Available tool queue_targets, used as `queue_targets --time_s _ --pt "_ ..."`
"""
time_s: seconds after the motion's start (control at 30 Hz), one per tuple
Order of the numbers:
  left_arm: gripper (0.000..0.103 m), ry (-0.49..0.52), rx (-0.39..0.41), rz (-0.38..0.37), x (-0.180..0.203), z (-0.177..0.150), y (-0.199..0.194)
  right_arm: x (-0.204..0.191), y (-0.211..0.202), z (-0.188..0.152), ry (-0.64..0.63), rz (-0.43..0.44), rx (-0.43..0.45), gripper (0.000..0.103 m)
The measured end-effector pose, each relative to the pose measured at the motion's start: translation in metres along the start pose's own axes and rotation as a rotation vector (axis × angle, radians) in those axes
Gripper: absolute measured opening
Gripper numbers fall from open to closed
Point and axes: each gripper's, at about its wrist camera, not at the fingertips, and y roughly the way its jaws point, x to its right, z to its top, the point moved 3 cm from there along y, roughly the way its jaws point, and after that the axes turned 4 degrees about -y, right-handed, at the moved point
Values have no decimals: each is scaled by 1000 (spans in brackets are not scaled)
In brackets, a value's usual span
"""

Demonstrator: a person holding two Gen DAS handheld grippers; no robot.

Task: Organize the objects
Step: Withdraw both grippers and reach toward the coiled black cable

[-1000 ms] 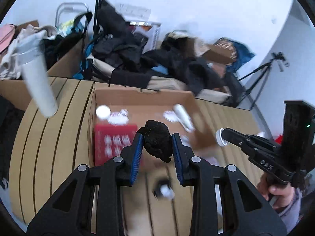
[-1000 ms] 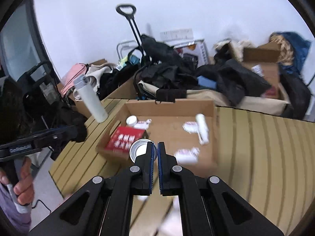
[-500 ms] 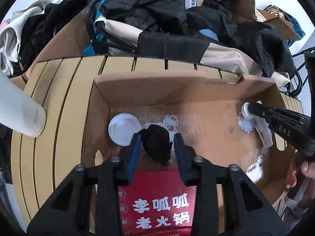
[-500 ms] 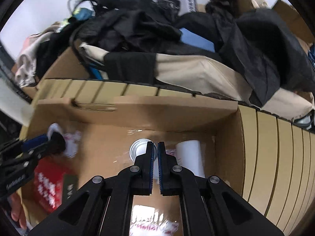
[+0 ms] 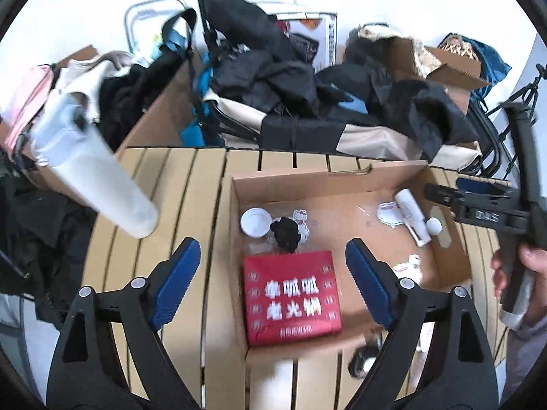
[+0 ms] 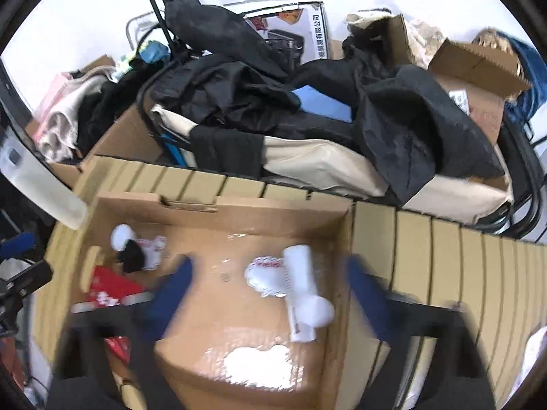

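Note:
An open cardboard box (image 5: 301, 177) sits on the slatted table. Inside lie a small black object (image 5: 286, 234), a white round lid (image 5: 254, 222), a red packet (image 5: 290, 292), a white tube (image 5: 412, 217) and a small white cap (image 5: 434, 226). My left gripper (image 5: 273, 273) is open and empty above the red packet. My right gripper (image 6: 270, 294) is open and blurred above the box floor; it also shows in the left wrist view (image 5: 478, 205). The tube (image 6: 302, 283), its white cap (image 6: 316, 311) and the black object (image 6: 131, 259) show below it.
A tall white tumbler (image 5: 99, 177) stands left of the box. Piled dark clothes and bags (image 5: 307, 95) and more cartons (image 5: 444, 65) crowd the far side. Small items (image 5: 365, 362) lie on the table in front of the box.
Both grippers opened and pulled back up. The black object dropped from my left gripper into the box by the white lid; the white cap left my right gripper and lies by the tube.

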Motion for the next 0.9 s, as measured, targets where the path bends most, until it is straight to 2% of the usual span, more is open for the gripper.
queue_targets --time_s 0.1,0.17,0.27,0.33,0.43,0.53,0.63,0.7,0.77,0.83,0.9 --pt "86 9 13 0 -1 -13 -33 4 -22 -12 64 48 20 96" --pt "93 21 23 18 -3 -25 -55 2 -46 -21 62 73 34 96" --pt "97 46 58 10 -1 -45 -85 -1 -95 -36 10 49 95 96" --pt "100 61 88 30 1 -63 -104 -3 -128 -52 -35 34 127 96" --pt "102 82 140 45 6 -98 -129 -9 -173 -90 -101 36 184 96" --pt "103 59 182 11 8 -144 -149 -11 -212 -147 -130 86 257 96" --pt "103 5 181 -84 12 -206 -160 -7 -224 -211 -97 123 277 96" --pt "103 -20 171 -99 16 -242 -161 -11 -222 -261 -56 157 259 96" --pt "103 -30 152 -97 22 -273 -157 -19 -217 -307 -20 153 240 96" --pt "103 -20 101 -99 28 -290 -148 -24 -208 -332 -14 135 209 96" --pt "103 -7 82 -121 33 -294 -142 -30 -196 -346 -23 141 170 96"
